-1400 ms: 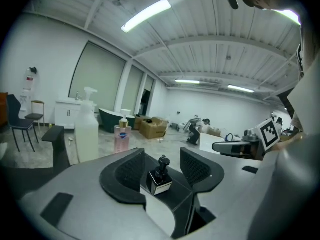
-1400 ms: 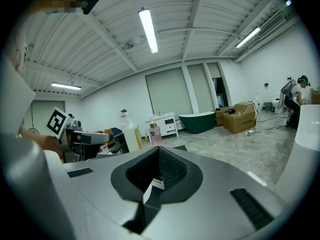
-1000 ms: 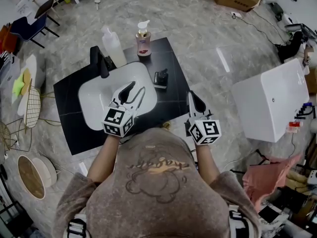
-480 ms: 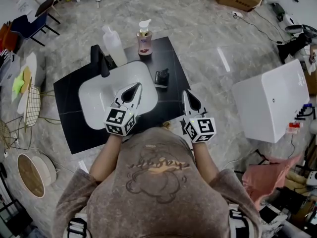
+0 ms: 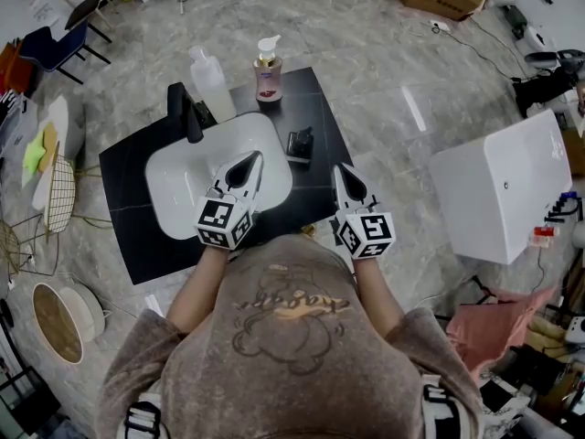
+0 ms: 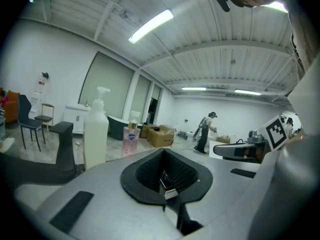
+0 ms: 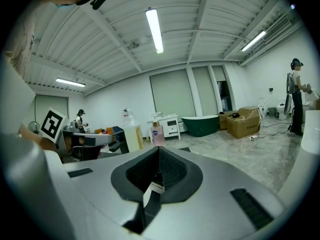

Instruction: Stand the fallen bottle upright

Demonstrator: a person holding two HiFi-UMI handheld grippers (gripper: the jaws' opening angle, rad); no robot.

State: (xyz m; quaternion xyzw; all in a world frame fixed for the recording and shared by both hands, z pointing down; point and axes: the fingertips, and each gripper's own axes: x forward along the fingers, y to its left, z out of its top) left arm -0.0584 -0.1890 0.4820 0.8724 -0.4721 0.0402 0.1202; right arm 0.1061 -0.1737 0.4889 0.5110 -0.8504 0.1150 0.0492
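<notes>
Small dark fallen bottle: lies on the black desk, just right of the white sink basin and about mid-way between the desk's near and far edges. It is too small to tell which end is the cap. I take it for the task's bottle because the other two bottles stand.
Standing bottles: a translucent white pump bottle and a pink pump bottle are upright at the far edge, beside the black faucet. They need nothing.
Left gripper: hovers over the near right part of the basin with its fingers pressed together and nothing between them. The bottle is near, a little farther and to the right.
Right gripper: hovers over the near right part of the desk, fingers likewise together and empty. The bottle is near, farther and to the left.
Step in hand: by my reading, the reach. Neither gripper touches the bottle, and neither gripper view shows it.
Doing it well: spread the fingers of one gripper before arriving, not at the bottle. Take the body across its width, towards the cap end once that can be told. Pivot it about its base, keeping the base on the desk. Let go only once it stands steady.
Spare gripper: it could brace the base with its closed fingers so the bottle tips rather than slides.
Risk: a nudge leftwards may send the bottle over the rim into the basin. Dark on dark, its outline is hard to judge.
</notes>
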